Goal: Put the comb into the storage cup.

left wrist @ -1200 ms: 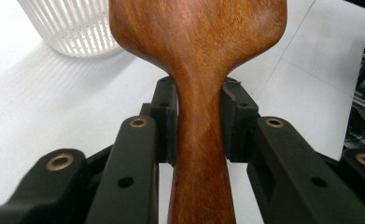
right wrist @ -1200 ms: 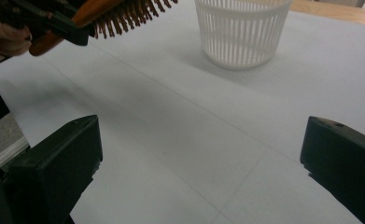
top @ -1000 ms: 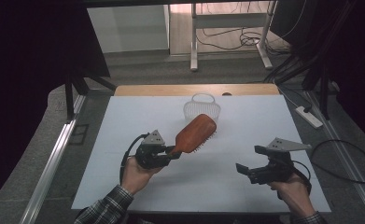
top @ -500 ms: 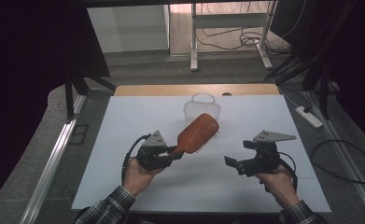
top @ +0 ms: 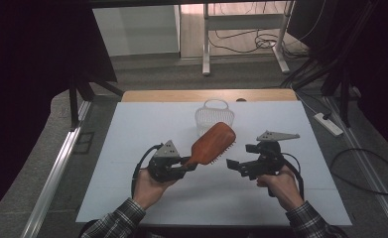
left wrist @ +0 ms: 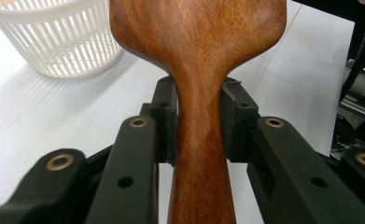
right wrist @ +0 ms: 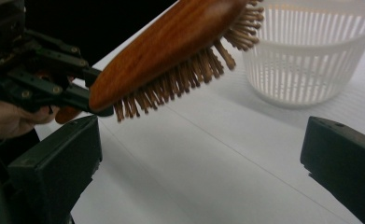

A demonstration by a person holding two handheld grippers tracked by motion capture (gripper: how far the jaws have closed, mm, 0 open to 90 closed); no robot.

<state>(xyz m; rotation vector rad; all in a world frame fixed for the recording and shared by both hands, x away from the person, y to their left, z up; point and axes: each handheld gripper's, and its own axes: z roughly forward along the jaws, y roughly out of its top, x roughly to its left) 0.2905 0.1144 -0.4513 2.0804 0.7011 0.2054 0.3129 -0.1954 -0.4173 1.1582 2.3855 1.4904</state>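
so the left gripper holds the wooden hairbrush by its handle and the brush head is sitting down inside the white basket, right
Not quite. The left gripper does grip the wooden hairbrush by its handle, but the head is held in the air in front of the white basket, not inside it. The right gripper view shows the gap.

The left gripper is raised in the left hand, jaws clamped and pointing up toward the right. The right gripper, in the right hand, points left with jaws spread wide; both forearms wear plaid sleeves
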